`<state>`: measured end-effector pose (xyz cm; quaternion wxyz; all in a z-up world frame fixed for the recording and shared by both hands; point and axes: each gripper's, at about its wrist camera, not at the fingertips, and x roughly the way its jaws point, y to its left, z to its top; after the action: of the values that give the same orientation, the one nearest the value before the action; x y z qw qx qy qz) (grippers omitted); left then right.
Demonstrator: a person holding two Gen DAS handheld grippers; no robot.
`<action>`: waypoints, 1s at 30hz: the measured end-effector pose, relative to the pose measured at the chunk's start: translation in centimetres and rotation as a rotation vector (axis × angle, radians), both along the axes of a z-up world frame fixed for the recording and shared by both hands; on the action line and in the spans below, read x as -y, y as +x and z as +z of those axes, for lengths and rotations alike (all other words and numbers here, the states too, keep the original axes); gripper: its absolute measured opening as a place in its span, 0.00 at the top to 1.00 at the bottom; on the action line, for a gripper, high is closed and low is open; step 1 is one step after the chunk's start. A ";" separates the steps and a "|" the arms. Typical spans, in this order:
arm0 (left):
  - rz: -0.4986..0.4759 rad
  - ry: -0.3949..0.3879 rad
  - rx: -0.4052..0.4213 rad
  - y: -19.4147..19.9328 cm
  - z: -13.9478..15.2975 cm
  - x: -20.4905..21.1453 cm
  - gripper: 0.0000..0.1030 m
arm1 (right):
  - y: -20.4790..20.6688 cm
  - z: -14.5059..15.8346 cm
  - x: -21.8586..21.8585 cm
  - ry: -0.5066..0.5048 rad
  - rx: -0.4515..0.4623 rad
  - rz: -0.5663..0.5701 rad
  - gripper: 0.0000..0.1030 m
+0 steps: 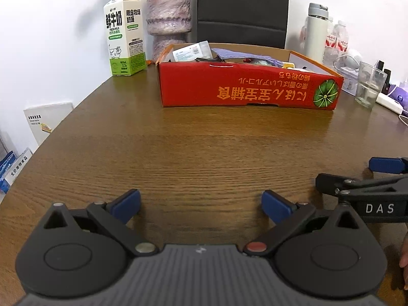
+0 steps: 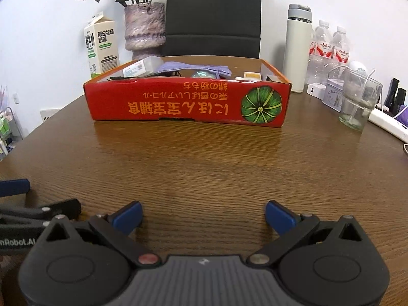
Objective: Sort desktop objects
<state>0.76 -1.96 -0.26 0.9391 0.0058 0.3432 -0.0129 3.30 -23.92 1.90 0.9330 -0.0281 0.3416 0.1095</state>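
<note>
Over at the far left of the wooden worktop (image 1: 204,153) stands a green-and-white milk carton (image 1: 125,35), with a mottled purple vase (image 1: 168,15) of wilting flowers just beside it to the right. Next along, in the middle, sits the red cardboard box (image 1: 244,86), its printed side facing us upside down. It already holds a jumble of things: a white packet (image 2: 142,67) at the left end, a purple cloth (image 2: 193,67) across the middle, and something small and yellowish (image 2: 252,76) near the right corner, which I can't make out properly over the rim. A dark chair back rises behind the box.

Right of the box come a tall white flask (image 2: 298,48), two plastic water bottles (image 2: 329,46), a small tin (image 2: 332,95) and an empty drinking glass (image 2: 359,102), with a white power strip (image 2: 387,125) at the edge.

Nearer us, both tools hover low over bare wood, well short of the box. The left tool (image 1: 201,204) has its blue-padded fingers spread wide and nothing between them. The right tool (image 2: 204,215) sits just beside it, likewise spread wide and gripping nothing; each shows at the edge of the other's view.
</note>
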 end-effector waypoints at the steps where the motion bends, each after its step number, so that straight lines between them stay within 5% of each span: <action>1: 0.000 -0.001 0.000 -0.1 0.0 0.0 0.00 | -0.1 0.0 0.0 0.001 0.000 0.005 0.00; 30: 0.004 -0.001 0.001 -0.1 0.0 0.3 0.00 | -0.5 0.0 0.4 0.003 -0.002 0.013 0.00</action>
<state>0.63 -2.21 -0.24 0.9394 0.0047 0.3427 -0.0114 2.81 -24.31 1.92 0.9321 -0.0288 0.3419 0.1159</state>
